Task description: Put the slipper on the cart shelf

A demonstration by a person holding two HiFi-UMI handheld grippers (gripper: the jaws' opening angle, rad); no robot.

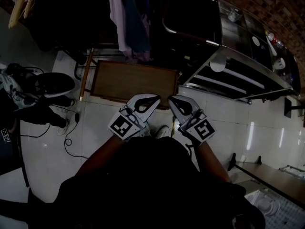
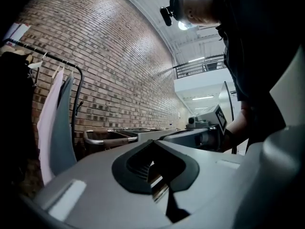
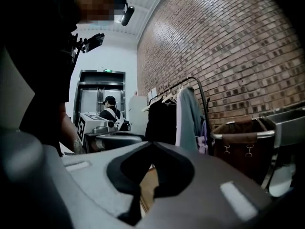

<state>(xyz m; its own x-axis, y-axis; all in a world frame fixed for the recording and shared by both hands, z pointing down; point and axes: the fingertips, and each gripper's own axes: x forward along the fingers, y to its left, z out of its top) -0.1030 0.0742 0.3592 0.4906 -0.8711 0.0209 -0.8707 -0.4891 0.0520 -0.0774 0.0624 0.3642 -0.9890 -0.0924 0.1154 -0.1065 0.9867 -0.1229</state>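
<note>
- Jaws of left gripper (image 1: 156, 99) and right gripper (image 1: 170, 100) together, nothing held.
- Search for slipper first, not clearly in view; then open wide.
- Far right: cart (image 1: 224, 56), for later.

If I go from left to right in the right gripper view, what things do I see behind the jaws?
left gripper → black clothes on hangers → pale grey shirt → brown basket → metal cart
</note>
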